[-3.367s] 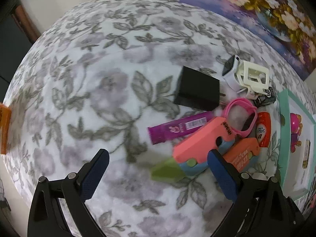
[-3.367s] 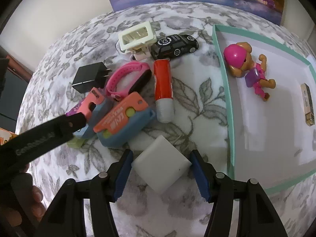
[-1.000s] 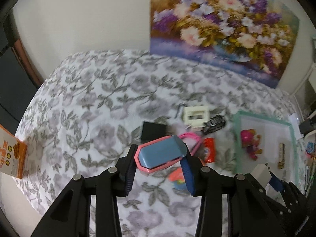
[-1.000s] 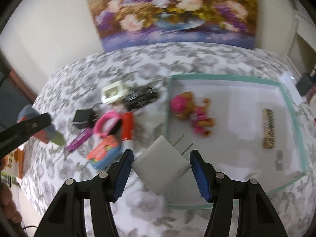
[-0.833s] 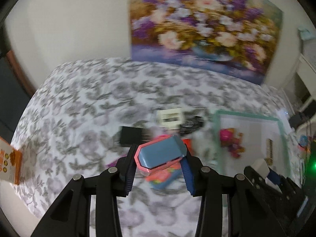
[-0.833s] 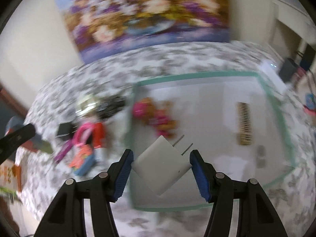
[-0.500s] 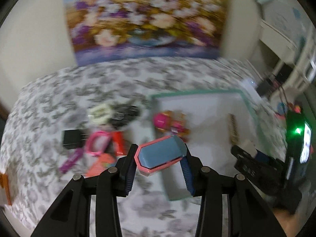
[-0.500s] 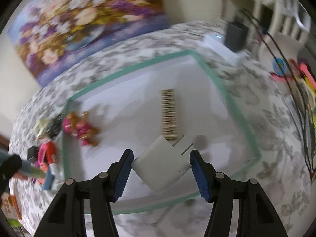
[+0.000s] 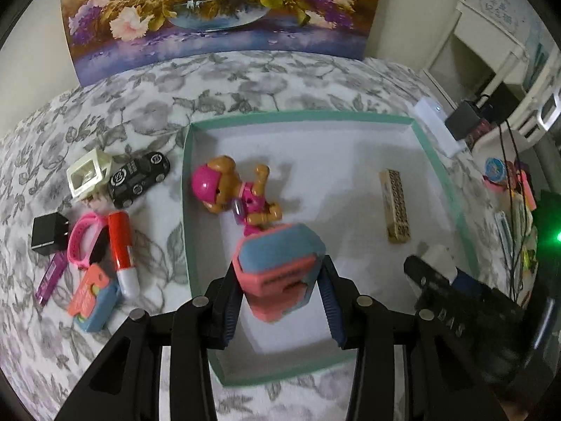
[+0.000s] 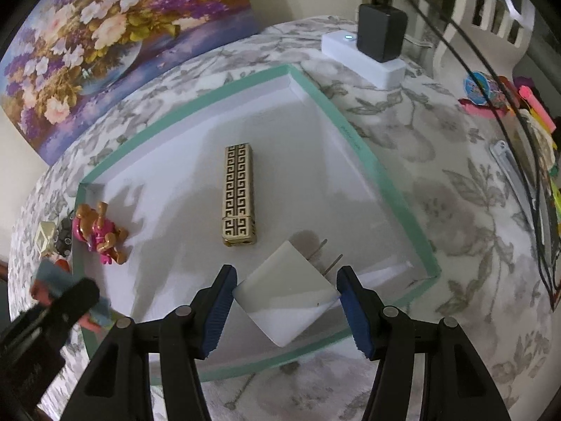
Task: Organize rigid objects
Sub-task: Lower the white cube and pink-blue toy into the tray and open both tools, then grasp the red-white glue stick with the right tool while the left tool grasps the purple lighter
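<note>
A floral bedspread [image 9: 140,122] is lying under a teal-rimmed tray [image 9: 434,161], with a flower painting [image 9: 217,10] standing behind. The left gripper [image 9: 280,301] is hovering over the tray's near part; whether its jaws are pinching the blurred pink-and-blue toy [image 9: 278,273] between them cannot be told. The right gripper [image 10: 285,308] is clamping a white charger [image 10: 285,294] above the tray's near right corner, beside a patterned gold bar [image 10: 238,194] and a pink puppy figure [image 9: 235,194].
</note>
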Tool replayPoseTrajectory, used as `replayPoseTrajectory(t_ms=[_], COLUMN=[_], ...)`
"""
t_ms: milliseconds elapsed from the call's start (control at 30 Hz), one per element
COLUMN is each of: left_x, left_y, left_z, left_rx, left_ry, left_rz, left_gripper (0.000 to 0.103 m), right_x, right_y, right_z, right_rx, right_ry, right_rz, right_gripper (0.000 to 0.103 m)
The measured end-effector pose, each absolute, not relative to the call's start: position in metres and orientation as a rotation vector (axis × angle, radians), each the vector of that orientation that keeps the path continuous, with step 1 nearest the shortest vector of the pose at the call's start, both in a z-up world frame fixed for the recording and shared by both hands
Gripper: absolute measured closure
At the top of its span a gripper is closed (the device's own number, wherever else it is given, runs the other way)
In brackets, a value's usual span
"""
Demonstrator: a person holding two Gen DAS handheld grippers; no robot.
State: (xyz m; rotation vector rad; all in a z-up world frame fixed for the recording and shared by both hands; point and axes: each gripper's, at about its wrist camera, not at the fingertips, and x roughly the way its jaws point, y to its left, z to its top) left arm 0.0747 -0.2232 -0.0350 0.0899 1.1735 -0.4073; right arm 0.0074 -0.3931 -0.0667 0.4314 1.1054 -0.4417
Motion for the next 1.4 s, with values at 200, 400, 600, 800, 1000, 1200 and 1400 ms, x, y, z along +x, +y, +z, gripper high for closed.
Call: replayPoseTrajectory(t_ms=[200,400,600,800,1000,1200,1400], left_x=[0.091,0.091,0.09,0.089,0.092,0.101,0.109], left_y=[-0.228,-0.23,-0.223,-0.206,-0.176,-0.137,-0.101], left_z=[-0.067,-0.073,-0.066,-0.045,-0.029,-0.033,-0.035], left_rx=[0.113,0.138,0.154,0.123,0.077,0.072,0.048], left_ry=[1.229,1.227,1.228,1.22,1.2,1.207,1.205], left_rz=[-0.357,-0.349,-0.324,-0.312,-0.244,-0.126,-0.031], left_gripper=[0.073,0.073,0.051,0.033,0.018,0.01,0.003], right_x=[0.017,0.022,0.02,0.018,0.016,0.012,0.012], right_y=[-0.389,-0.387,-0.387,-0.379,-0.369,-0.362,-0.356], right_z=[-0.076,-0.076,-0.076,-0.068,-0.065,-0.064,-0.063], right_rx=[0.426,0.419,0.421,0.392,0.356,0.352,0.339], right_ry=[1.12,1.11,1.112,1.093,1.094,1.092,1.087], right_rz=[-0.433,-0.43,-0.424,-0.408,-0.403,-0.397,-0.406], right_gripper=[0.04,0.04,0.038,0.026,0.019,0.003,0.0])
